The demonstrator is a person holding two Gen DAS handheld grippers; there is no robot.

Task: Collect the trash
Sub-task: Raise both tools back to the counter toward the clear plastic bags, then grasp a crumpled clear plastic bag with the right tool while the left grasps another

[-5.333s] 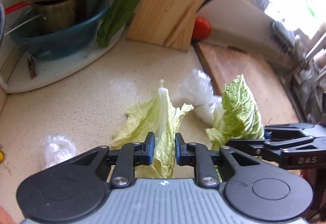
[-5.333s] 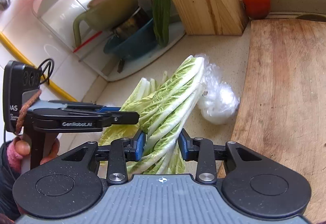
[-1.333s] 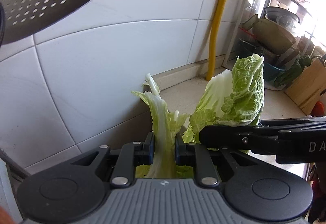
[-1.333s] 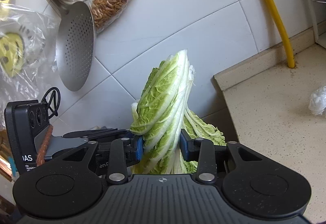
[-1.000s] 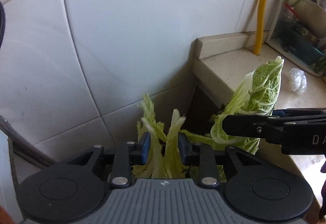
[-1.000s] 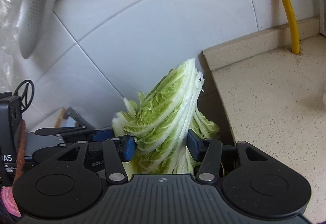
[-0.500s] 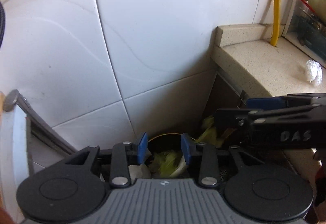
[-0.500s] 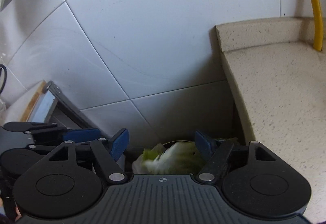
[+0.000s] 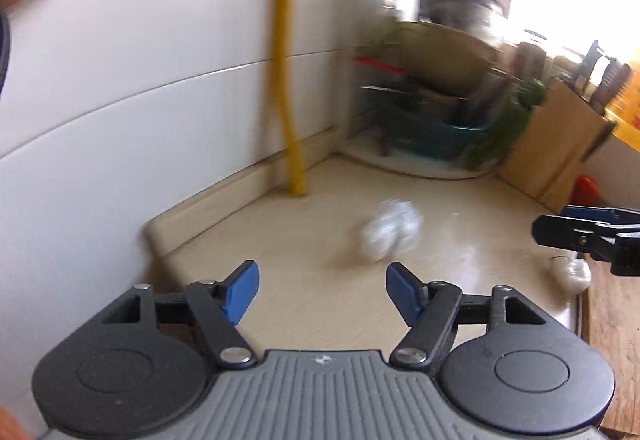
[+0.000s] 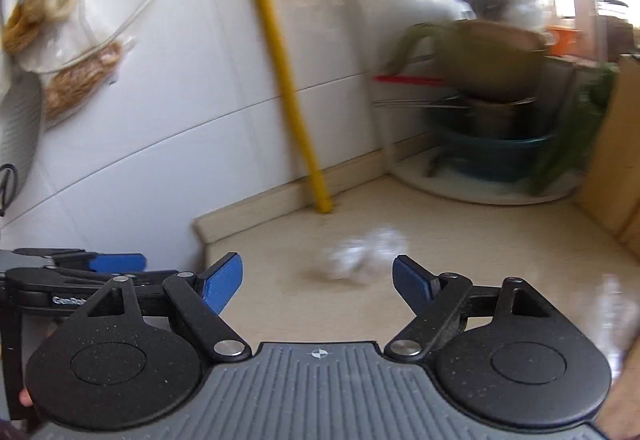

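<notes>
Both loads of cabbage leaves, clamped between the jaws a second ago over the bin below the counter's end, are no longer carried: the jaws of the left gripper [image 9: 322,290] and of the right gripper [image 10: 318,282] have just been opening, and nothing is seen between them now. Both cameras have been swung back from the bin to the countertop [image 9: 460,240], which suggests that the leaves are disposed of and that the next pieces are being sought. What is left of the trash appears to be plastic: a crumpled plastic wrap [image 9: 390,230] lies near the counter's left end, not far from the foot of the yellow pipe [image 9: 290,88], and a second plastic ball [image 9: 572,272] lies further right, at the edge of the wooden cutting board [image 9: 612,320], just below the right gripper's fingers as seen from the left wrist. The counter is a pale speckled stone against white wall tiles; at its back corner a dish rack with a teal basin [image 10: 492,156] and stacked pots is seen, blurred by motion, with a wooden knife block [image 9: 556,140] beside it.
</notes>
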